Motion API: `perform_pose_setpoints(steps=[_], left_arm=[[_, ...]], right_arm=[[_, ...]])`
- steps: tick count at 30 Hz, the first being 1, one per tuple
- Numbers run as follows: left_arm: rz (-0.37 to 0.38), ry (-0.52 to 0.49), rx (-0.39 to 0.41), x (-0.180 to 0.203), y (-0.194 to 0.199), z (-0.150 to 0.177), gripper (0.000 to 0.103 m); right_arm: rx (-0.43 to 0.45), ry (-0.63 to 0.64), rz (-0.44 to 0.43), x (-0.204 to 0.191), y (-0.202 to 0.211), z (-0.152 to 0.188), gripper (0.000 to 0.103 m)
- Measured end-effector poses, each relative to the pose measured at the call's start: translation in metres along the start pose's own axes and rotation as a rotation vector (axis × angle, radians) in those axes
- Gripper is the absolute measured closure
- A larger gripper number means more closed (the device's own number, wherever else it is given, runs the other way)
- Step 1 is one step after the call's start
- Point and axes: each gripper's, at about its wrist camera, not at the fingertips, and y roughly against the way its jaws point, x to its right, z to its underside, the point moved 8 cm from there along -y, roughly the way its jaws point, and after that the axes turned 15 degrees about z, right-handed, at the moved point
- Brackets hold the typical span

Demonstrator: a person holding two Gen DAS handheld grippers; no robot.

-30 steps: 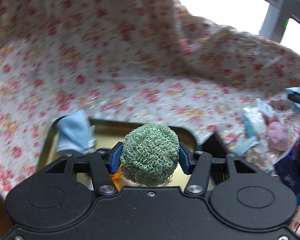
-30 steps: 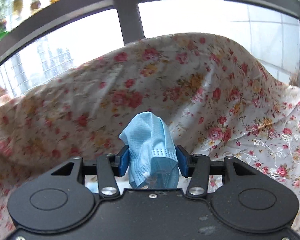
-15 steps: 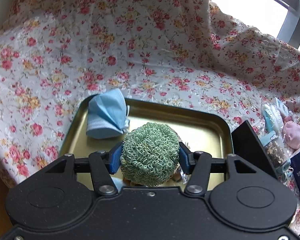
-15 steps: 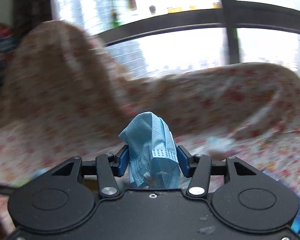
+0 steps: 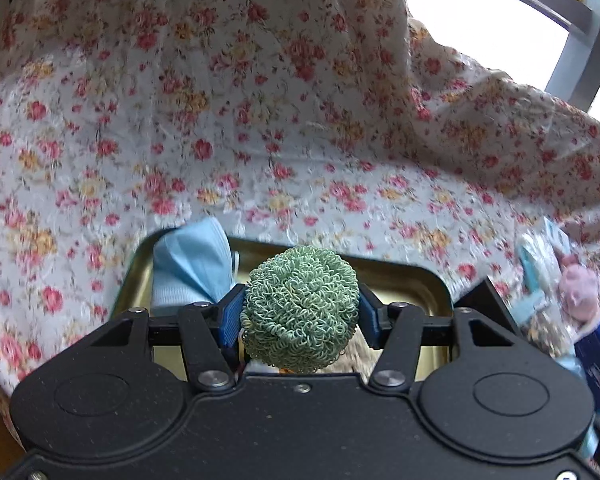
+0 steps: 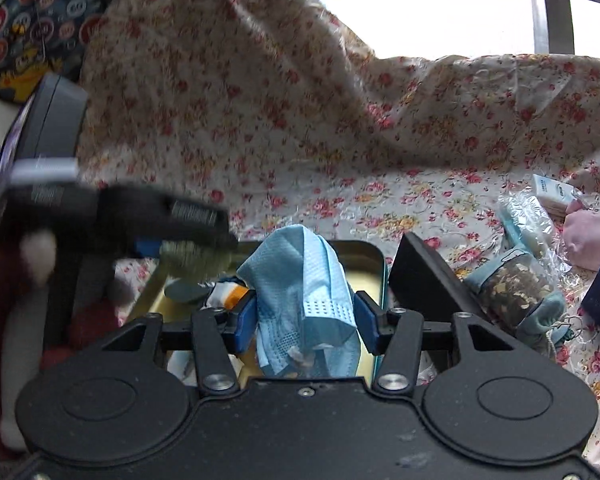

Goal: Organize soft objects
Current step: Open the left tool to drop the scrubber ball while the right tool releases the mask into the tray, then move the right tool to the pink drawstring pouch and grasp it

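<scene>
Right gripper (image 6: pixel 306 330), clamped on a blue mask (image 6: pixel 304 300), has swung over the gold tray (image 6: pixel 374 264); left gripper (image 5: pixel 300 318) grips the green scrubber (image 5: pixel 300 312) above it. Drop-offs next.

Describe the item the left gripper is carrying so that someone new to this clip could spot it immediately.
Find the gold metal tray on the floral cloth. Just above it, the left gripper clamps a green scrubber ball. Its tight curly loops set it apart from the smooth blue face mask lying beside it.
</scene>
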Motion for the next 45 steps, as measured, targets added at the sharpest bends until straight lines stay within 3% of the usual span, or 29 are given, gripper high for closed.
perform_pose_setpoints(steps=[3,5,6,9,18,26,35,45], left_arm=[[-0.010,-0.003,-0.009,-0.003,-0.010,-0.006,0.046],[-0.017,0.000,-0.012,-0.005,-0.015,-0.007,0.034],[-0.019,0.000,-0.012,-0.006,-0.017,-0.007,0.033],[-0.027,0.010,-0.019,-0.008,-0.021,-0.004,0.025],[-0.034,0.020,-0.041,-0.008,-0.021,0.005,0.025],[-0.027,-0.020,-0.020,0.011,-0.006,0.011,0.024],[0.041,-0.127,-0.004,0.068,0.003,0.013,0.023],[0.133,-0.248,-0.048,0.142,-0.012,0.027,0.021]], right_arm=[[-0.010,0.009,-0.007,-0.006,-0.009,0.001,0.049],[-0.010,0.017,-0.012,-0.011,-0.016,0.000,0.026],[-0.003,0.016,-0.007,-0.010,-0.019,-0.001,0.023],[-0.003,0.028,0.018,-0.009,-0.026,0.002,0.023],[-0.046,-0.039,0.042,0.022,-0.026,0.016,0.023],[-0.061,-0.172,0.067,0.066,-0.014,0.023,0.023],[-0.015,-0.292,0.143,0.126,0.005,0.023,0.023],[0.021,-0.392,0.262,0.203,0.012,0.025,0.023]])
